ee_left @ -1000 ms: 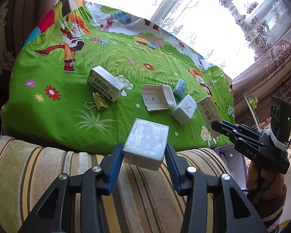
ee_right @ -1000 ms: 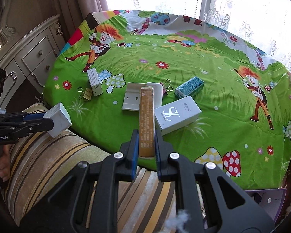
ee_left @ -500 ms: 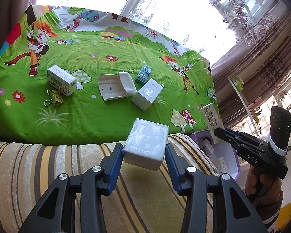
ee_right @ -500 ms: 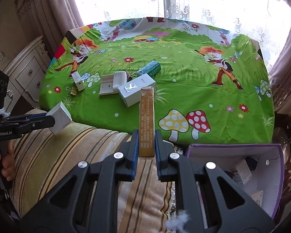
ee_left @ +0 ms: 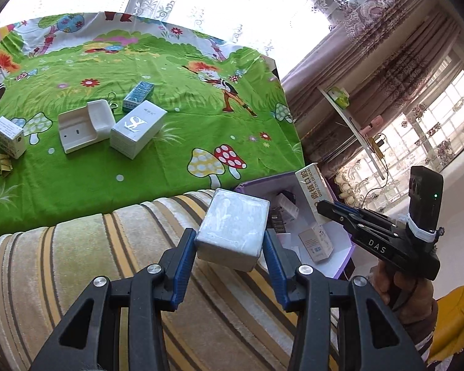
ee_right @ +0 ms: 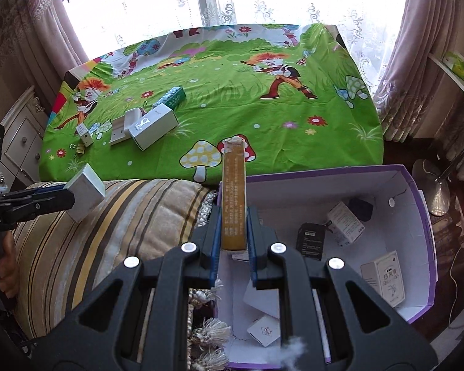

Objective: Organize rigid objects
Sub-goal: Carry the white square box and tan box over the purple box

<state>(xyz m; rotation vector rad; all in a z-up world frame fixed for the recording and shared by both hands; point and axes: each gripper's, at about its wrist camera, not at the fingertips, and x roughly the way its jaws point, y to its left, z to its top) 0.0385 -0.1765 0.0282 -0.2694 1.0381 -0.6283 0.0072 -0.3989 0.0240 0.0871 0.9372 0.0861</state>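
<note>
While spread across the table under a bright lace-curtained window, green cartoon tablecloth (ee_right: 263, 123) with mushrooms and red-haired figures, still strewn with small goods. In front of it, striped sofa arm (ee_right: 108, 216) in beige, brown and yellow. Just right of that arm, purple storage box (ee_right: 417, 191) with white inside, holding several small cartons and a dark packet. Above the box's near left corner, right gripper (ee_right: 233, 241), blue pads pinched tight on a long yellow carton (ee_right: 233, 191) pointing straight ahead, far end over the table's edge. Over the sofa arm, left gripper (ee_left: 231, 249), jaws part-way apart and clamped on the sides of a white plastic-wrapped box (ee_left: 233, 225), well clear of the cloth. Left on the table, near its left half: white box with a looping logo (ee_left: 137, 133), touching a white open tray (ee_left: 83, 130); behind them a teal patterned carton (ee_left: 138, 94); farther left a small white-and-green carton (ee_left: 8, 136); beside it a gold binder clip (ee_left: 3, 167).
</note>
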